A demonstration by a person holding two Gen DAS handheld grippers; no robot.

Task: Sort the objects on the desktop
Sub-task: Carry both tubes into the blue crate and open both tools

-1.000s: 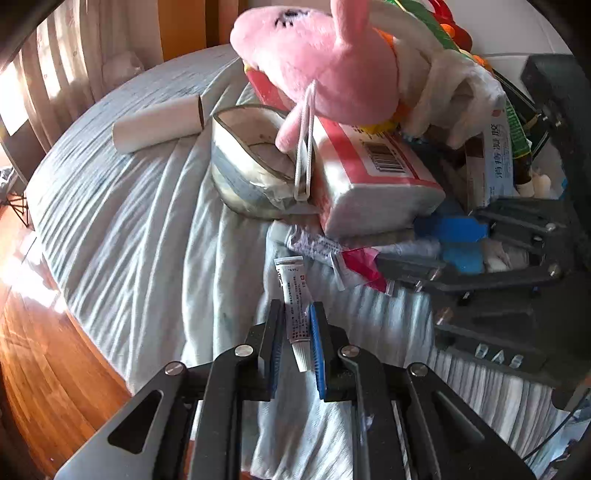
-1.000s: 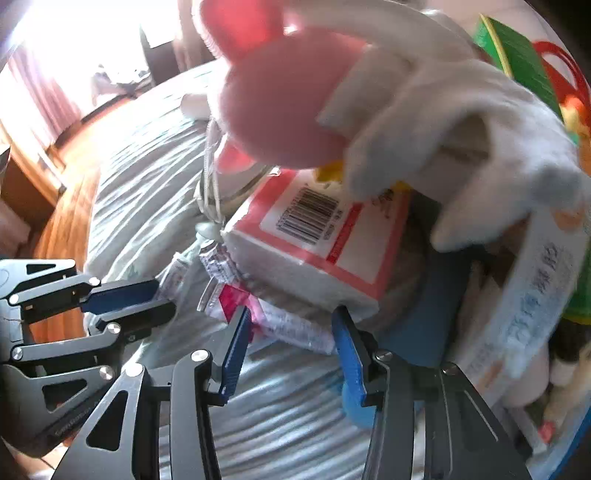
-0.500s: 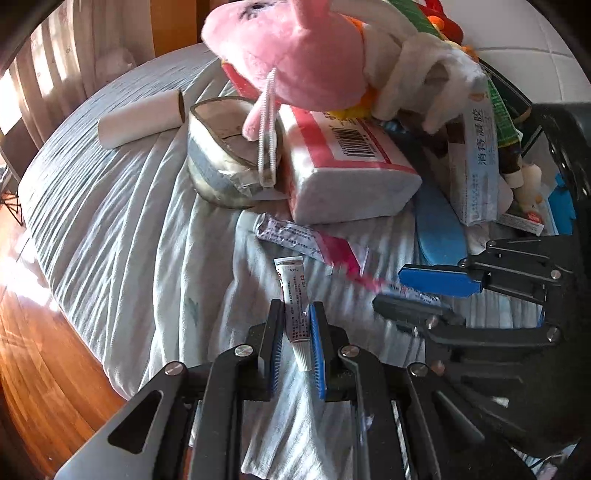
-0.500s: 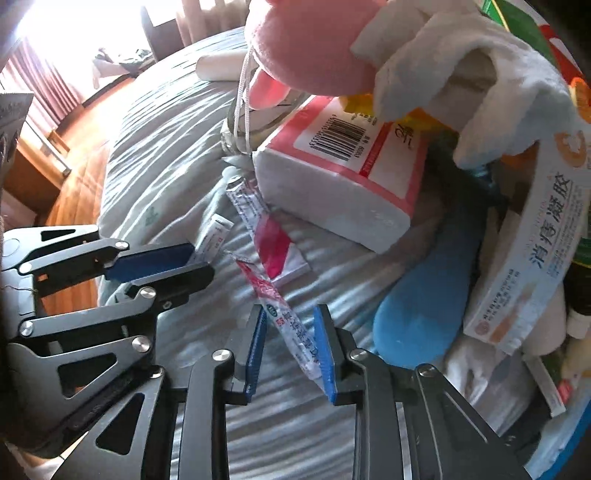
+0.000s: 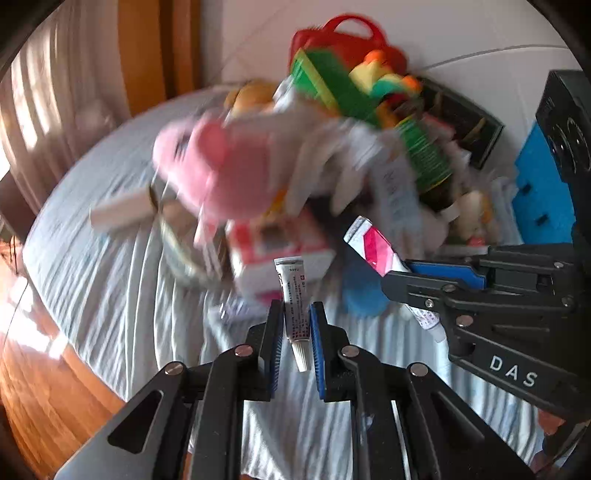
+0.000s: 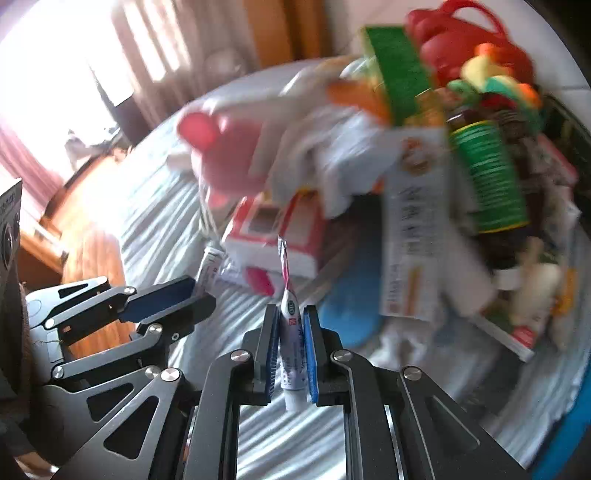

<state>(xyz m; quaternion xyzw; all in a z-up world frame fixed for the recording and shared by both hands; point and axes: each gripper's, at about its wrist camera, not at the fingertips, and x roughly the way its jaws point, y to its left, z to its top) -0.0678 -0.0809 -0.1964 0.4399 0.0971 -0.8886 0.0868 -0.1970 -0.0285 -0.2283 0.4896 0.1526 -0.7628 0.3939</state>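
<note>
floor: orange-brown wood [image 5: 40, 398], sunlit | window: bright, upper left, behind pale curtains [image 6: 147, 48] | wall: white [image 5: 258, 33] | panel: orange wood [image 5: 155, 55] | surface: pale striped cloth [image 5: 110, 280]

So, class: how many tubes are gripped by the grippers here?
2. A small white tube sits in the left gripper; a pink-and-white tube sits in the right gripper. More may hide in the blurred pile.
</note>
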